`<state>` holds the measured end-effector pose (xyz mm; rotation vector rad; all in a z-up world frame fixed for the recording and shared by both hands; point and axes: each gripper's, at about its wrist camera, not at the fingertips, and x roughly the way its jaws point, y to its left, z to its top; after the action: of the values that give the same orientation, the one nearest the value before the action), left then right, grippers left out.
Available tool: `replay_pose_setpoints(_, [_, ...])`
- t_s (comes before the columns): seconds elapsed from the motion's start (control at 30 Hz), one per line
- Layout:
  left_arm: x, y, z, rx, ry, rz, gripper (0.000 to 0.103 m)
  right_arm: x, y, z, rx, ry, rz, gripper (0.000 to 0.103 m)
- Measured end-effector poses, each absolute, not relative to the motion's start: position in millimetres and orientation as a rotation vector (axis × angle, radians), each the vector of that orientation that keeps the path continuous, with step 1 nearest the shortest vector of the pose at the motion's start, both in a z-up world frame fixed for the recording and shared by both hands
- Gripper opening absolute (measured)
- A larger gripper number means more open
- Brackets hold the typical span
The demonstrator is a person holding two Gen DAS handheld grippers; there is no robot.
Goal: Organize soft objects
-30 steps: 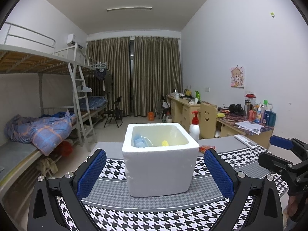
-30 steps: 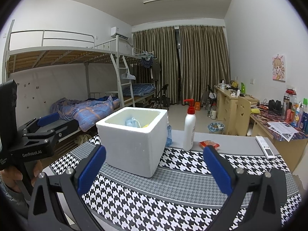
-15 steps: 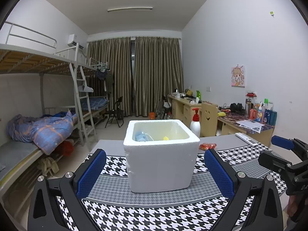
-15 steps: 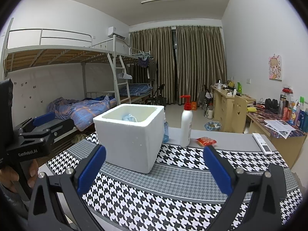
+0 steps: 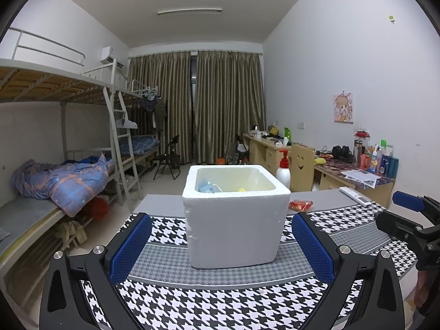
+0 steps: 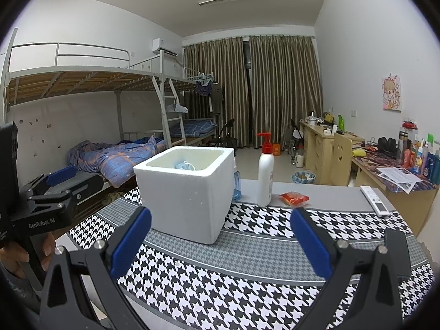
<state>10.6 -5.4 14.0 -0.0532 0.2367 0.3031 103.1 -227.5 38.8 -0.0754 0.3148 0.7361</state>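
- Light source: one ceiling tube lamp (image 5: 189, 11) overhead, lit; my room reads evenly bright, cool white.
- Curtains (image 6: 277, 88): drawn at the far end, no daylight through them.
- Shadows: soft and short; a faint one under the foam box (image 5: 233, 220) on the near side; darker under the bunk bed (image 5: 41, 126) at left.
- Glare: mild sheen on the white walls; none harsh.
- Focus: sharp from my near blue pads (image 6: 129, 239) to the far desks.
- Distortion: strong fisheye bowing; black vignette in all corners of both views.
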Motion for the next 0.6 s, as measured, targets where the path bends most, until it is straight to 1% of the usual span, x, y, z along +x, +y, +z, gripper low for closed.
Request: replay_pose_setpoints(0.6, [10.6,-1.3,10.2,-0.047,0.237,0.3,0.102,105.7,-227.0,33.2,-0.076,0.327,0.735,0.102])
